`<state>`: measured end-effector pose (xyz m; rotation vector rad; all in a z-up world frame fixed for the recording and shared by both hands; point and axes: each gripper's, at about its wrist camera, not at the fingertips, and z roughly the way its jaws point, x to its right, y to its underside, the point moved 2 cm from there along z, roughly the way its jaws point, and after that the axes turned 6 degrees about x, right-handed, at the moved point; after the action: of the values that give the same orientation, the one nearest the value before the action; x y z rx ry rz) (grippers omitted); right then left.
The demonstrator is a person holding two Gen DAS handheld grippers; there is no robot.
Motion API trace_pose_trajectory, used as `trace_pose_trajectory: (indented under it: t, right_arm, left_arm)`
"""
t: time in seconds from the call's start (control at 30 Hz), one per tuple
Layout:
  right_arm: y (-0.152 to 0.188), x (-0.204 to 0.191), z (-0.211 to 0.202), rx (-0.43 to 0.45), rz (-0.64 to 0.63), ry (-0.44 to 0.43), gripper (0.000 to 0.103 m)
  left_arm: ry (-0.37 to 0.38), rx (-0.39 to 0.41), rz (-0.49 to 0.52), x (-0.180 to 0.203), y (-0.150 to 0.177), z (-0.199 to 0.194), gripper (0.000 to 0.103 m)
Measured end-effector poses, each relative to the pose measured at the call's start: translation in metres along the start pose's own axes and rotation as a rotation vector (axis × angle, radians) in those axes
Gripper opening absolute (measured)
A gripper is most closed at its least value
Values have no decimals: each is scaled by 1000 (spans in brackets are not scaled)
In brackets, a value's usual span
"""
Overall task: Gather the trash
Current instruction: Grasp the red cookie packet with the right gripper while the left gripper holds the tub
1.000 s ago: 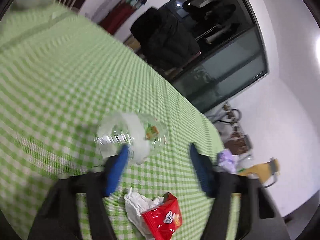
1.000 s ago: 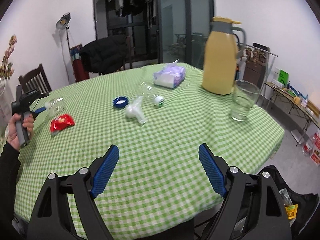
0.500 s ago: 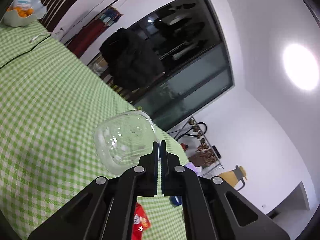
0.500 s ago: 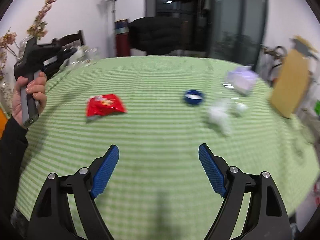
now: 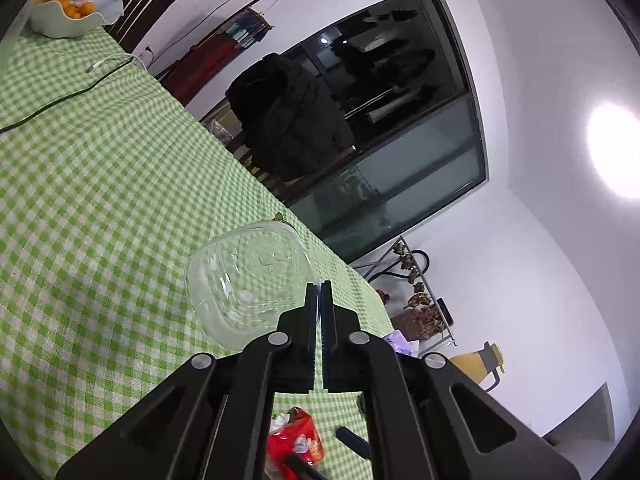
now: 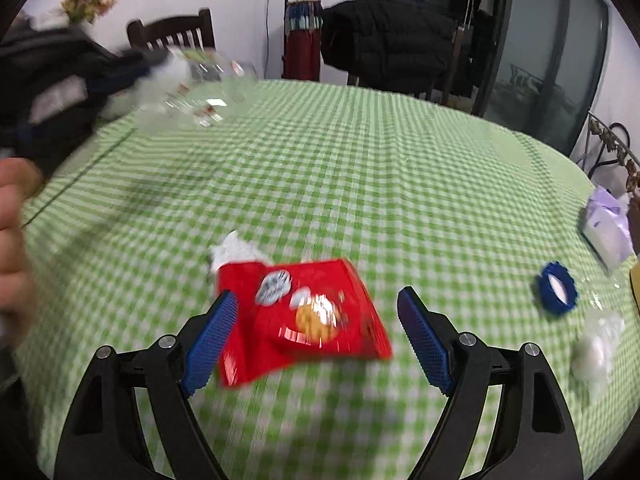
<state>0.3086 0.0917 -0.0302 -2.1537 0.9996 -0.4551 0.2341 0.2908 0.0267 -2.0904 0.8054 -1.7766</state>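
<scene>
A round table (image 6: 360, 168) under a green-and-white checked cloth fills both views. Behind it, a black coat (image 6: 384, 48) hangs over a chair in front of a dark glass door (image 5: 400, 128), and a dark wooden chair (image 6: 172, 34) stands at the far left edge. The left gripper (image 5: 320, 292) has its two fingers pressed together on the thin edge of a crushed clear plastic bottle (image 5: 248, 280), which sits raised above the cloth; in the right wrist view the same bottle (image 6: 192, 88) appears blurred at the upper left, clear of the table, with a hand (image 6: 12, 240) at the frame edge below it. The right gripper (image 6: 316, 344) has its blue fingers spread wide, one on each side of a red snack wrapper (image 6: 304, 320) that lies flat on the cloth near the front edge; whether the left pad touches the wrapper cannot be told through the blur, and the right pad is apart from it. A torn white end (image 6: 232, 252) sticks out of the wrapper's far side. To the right lie a pale purple tissue pack (image 6: 608, 228), a crumpled white wad (image 6: 596, 348), and a blue bottle cap (image 6: 556, 288). A bowl of oranges (image 5: 72, 12) sits at the far corner in the left wrist view, with a thin dark cable (image 5: 72, 96) running across the cloth near it.
</scene>
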Motion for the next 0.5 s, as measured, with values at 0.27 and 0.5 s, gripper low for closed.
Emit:
trace_pose_trajectory:
  t: [0.27,0.5]
  right_arm:
    - [0,28,-19,-23,147,-155,0]
    - [3,33,-46,-9,69,-117,12]
  left_arm:
    - [5,-19,42,9,1,3,0]
    - [-49,-38,91,15,9,8,0]
